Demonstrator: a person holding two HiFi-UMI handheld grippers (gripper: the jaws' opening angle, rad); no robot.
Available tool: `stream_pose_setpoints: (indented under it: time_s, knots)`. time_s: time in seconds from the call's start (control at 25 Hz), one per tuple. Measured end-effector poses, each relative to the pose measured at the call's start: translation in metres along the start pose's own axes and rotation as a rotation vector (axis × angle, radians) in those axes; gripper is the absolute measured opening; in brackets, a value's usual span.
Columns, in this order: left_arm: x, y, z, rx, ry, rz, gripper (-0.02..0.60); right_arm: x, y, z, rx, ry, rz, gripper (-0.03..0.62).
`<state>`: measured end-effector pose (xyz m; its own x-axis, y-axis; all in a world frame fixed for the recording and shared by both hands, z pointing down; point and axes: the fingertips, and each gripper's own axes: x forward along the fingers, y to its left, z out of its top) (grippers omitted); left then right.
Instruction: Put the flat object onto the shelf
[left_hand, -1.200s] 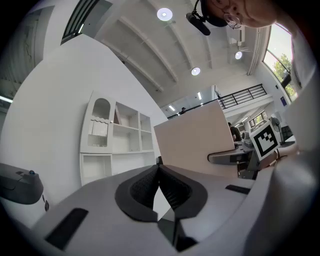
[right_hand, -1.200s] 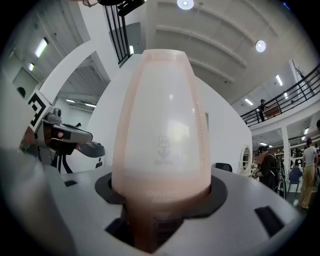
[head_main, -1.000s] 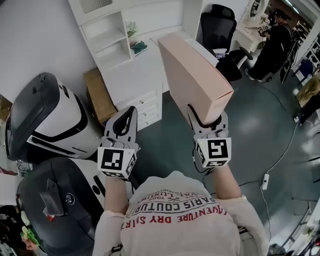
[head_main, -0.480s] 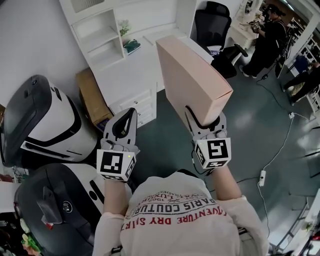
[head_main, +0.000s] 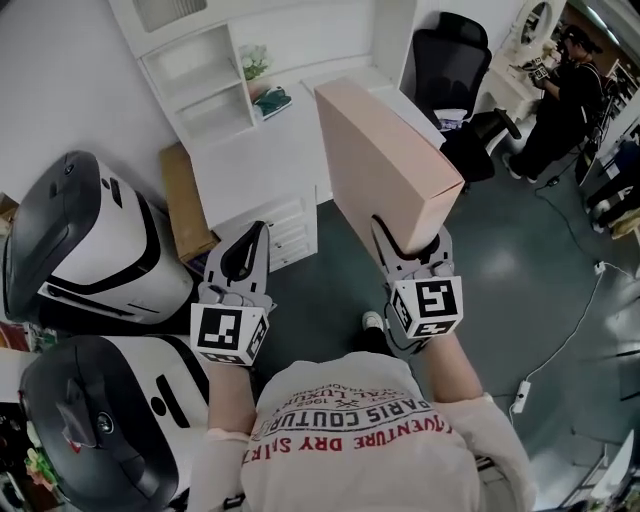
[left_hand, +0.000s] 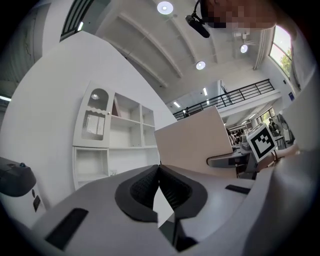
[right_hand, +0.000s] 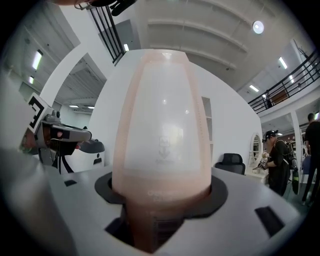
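Note:
A flat pink box (head_main: 385, 160) stands on edge, pointing away from me, with my right gripper (head_main: 410, 244) shut on its near end. In the right gripper view the box (right_hand: 162, 125) fills the middle, wedged between the jaws of that gripper (right_hand: 160, 200). My left gripper (head_main: 243, 258) hangs beside it, shut and empty; in its own view the left gripper (left_hand: 159, 186) has its pads touching, and the box (left_hand: 195, 142) shows to the right. The white shelf unit (head_main: 200, 80) stands ahead on the left, atop a white desk (head_main: 265, 160).
Two large white-and-black machines (head_main: 80, 250) stand at my left. A cardboard box (head_main: 185, 200) leans beside the desk. A black office chair (head_main: 450, 55) sits ahead at right, and a person (head_main: 560, 90) stands at far right. A cable and power strip (head_main: 525, 390) lie on the floor.
The view has shifted slightly; the shelf unit and desk sit a little lower and closer in the head view. Both grippers and the box keep the same pose.

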<state>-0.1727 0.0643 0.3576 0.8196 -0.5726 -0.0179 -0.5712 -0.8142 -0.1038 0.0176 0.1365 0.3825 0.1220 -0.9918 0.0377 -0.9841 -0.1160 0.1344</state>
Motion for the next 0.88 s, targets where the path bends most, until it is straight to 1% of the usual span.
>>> stream_pose_setpoints:
  time_s: [0.12, 0.2, 0.32, 0.48, 0.6, 0.68, 0.76, 0.88]
  knots:
    - [0.039, -0.01, 0.008, 0.002, -0.012, 0.038, 0.014, 0.033, -0.035, -0.001, -0.005, -0.012, 0.057, 0.298]
    - [0.065, -0.019, 0.018, 0.027, -0.022, 0.061, 0.014, 0.055, -0.059, 0.0, -0.008, -0.018, 0.096, 0.298]
    - [0.106, -0.028, 0.028, 0.055, -0.034, 0.115, 0.014, 0.086, -0.098, 0.002, -0.012, -0.029, 0.143, 0.298]
    - [0.152, -0.035, 0.029, 0.039, -0.034, 0.181, 0.014, 0.119, -0.141, 0.001, -0.032, -0.033, 0.203, 0.298]
    - [0.178, -0.042, 0.029, 0.047, -0.025, 0.209, 0.014, 0.143, -0.163, 0.004, -0.049, -0.035, 0.236, 0.298]
    - [0.191, -0.042, 0.025, 0.054, 0.005, 0.227, 0.014, 0.16, -0.173, 0.005, -0.042, -0.038, 0.253, 0.298]
    - [0.2, -0.036, 0.02, 0.06, 0.033, 0.25, 0.014, 0.177, -0.178, 0.004, -0.025, -0.038, 0.271, 0.299]
    - [0.213, -0.019, 0.022, 0.08, 0.041, 0.287, 0.014, 0.208, -0.183, 0.004, -0.018, -0.032, 0.289, 0.299]
